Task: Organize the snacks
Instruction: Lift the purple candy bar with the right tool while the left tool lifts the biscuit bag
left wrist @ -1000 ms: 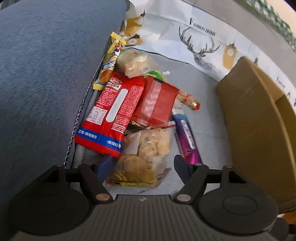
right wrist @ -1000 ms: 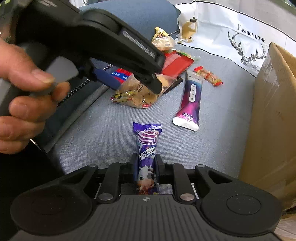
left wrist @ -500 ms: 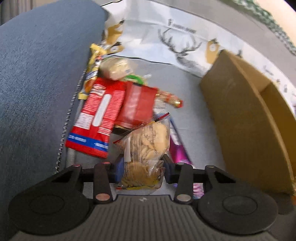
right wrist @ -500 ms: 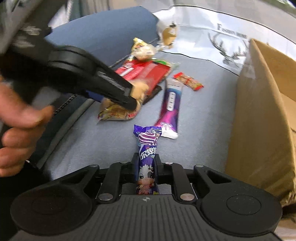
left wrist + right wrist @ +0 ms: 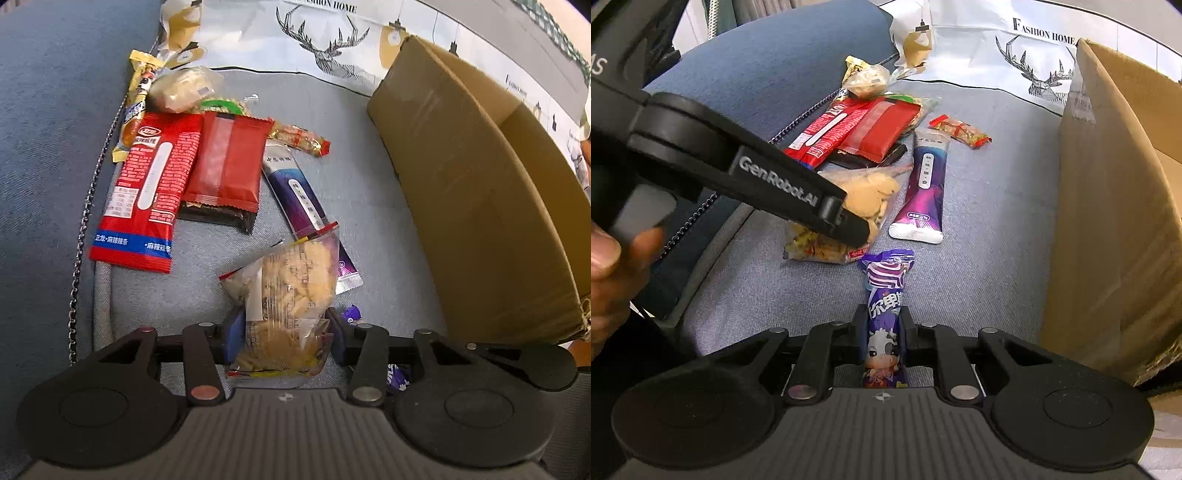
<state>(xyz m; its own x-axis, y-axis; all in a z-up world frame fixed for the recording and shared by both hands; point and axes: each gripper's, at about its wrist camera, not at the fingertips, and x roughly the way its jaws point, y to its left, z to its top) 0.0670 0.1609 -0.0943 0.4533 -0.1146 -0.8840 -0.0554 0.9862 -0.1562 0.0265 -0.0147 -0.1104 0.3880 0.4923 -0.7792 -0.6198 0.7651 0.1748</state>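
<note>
Left gripper: we find the left gripper (image 5: 282,334) clamped on a clear bag of biscuits (image 5: 291,295), one finger pressing each side of the bag's lower half. In the right wrist view the same gripper (image 5: 846,225) reaches in from the left, its tip on the bag (image 5: 849,206).

Right gripper: we find the right gripper (image 5: 884,326) clenched on a purple cow-print candy bar (image 5: 884,295), held lengthwise between the fingers with its far end pointing forward.

Biscuit bag position: on or just above the grey-blue sofa seat (image 5: 369,206); we cannot tell whether it touches the fabric. Its top edge overlaps the purple-and-white sachet (image 5: 306,206).

Remaining snacks: a long red packet with white stripe (image 5: 147,192) lies by the seat seam; a square red packet (image 5: 229,162) overlaps it and sits on a dark packet (image 5: 221,218). A small orange-red wrapped sweet (image 5: 303,138) lies near the sachet's far end. A pale round snack in clear wrap (image 5: 181,90) and a yellow stick packet (image 5: 138,107) lie at the back of the pile.

Box: a cardboard box (image 5: 480,192) stands on the seat to the right, apart from the snacks.

Backdrop: a white deer-print cloth (image 5: 997,48) lies behind the seat.
</note>
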